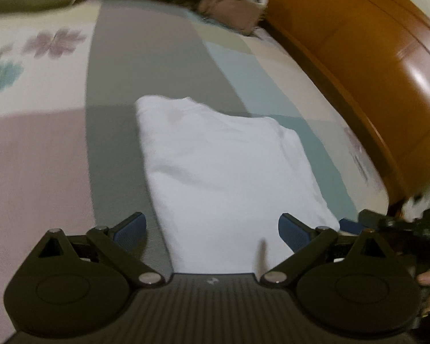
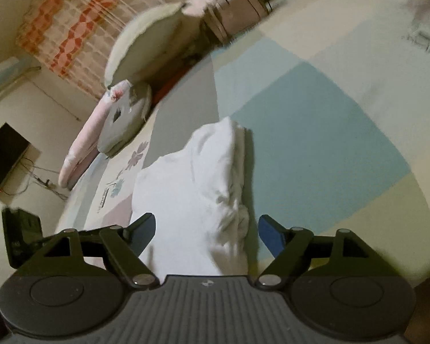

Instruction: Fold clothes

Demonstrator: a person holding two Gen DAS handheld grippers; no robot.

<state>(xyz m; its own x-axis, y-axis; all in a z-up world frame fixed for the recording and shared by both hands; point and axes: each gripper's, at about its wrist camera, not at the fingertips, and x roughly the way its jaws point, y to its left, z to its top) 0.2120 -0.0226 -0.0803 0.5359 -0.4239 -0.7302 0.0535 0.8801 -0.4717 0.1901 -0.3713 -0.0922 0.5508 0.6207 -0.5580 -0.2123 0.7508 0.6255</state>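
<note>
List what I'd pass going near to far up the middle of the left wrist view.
Left gripper, open → folded white garment → grey stripe of the bedsheet → brownish bundle at the far edge.

— What are those things built like?

— The left gripper (image 1: 212,229) is matte black: two round discs, angled linkage arms with silver pivot pins, a ribbed plate between bearing a small pale mark.

— And the fingers (image 1: 130,230)?

— Blue ribbed pads. The right gripper (image 2: 206,233) is the same, blue pads (image 2: 269,236) too.
</note>
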